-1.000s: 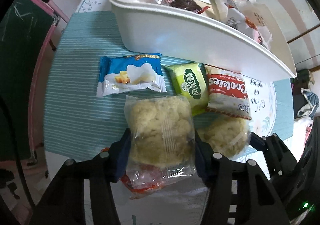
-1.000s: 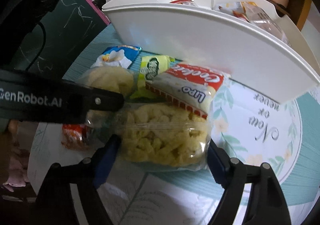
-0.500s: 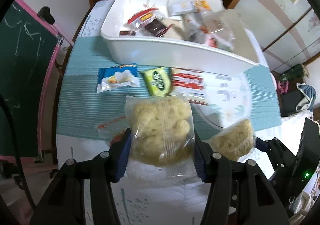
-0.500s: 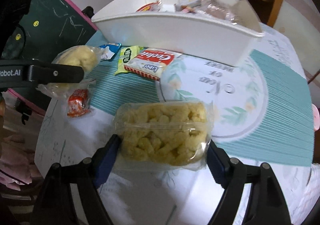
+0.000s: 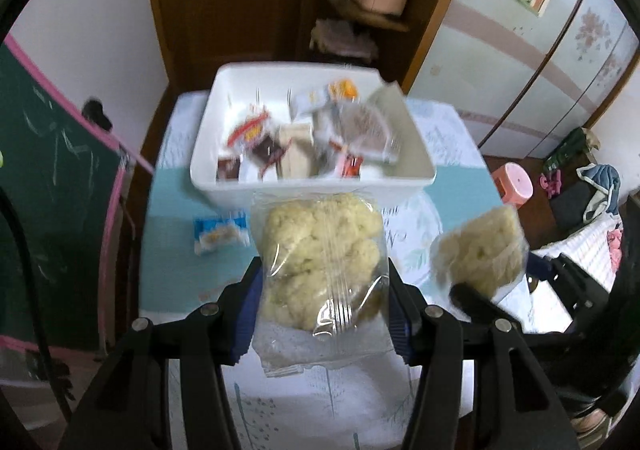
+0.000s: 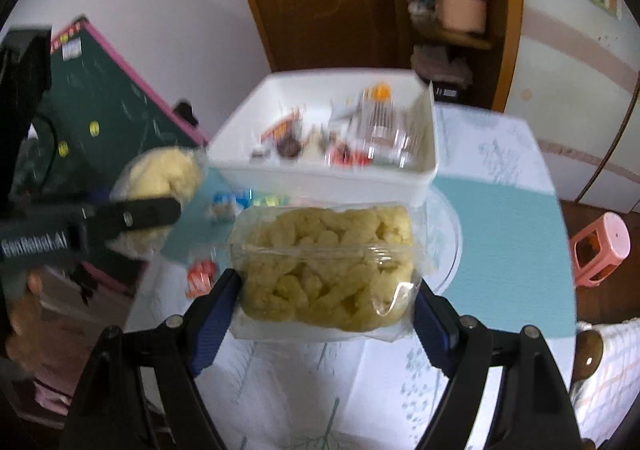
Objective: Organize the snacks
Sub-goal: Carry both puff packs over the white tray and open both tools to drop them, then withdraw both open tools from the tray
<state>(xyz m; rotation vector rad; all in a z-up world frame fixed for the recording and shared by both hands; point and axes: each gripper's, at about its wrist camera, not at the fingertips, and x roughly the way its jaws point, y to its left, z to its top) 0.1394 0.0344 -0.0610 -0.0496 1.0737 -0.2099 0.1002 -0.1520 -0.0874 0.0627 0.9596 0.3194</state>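
Left wrist: puff bag (image 5: 320,262) clamped between jaws.

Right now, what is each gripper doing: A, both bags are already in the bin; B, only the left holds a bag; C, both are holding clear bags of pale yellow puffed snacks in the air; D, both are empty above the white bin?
C: the left gripper clamps one clear snack bag and the right gripper another, both short of the white bin.
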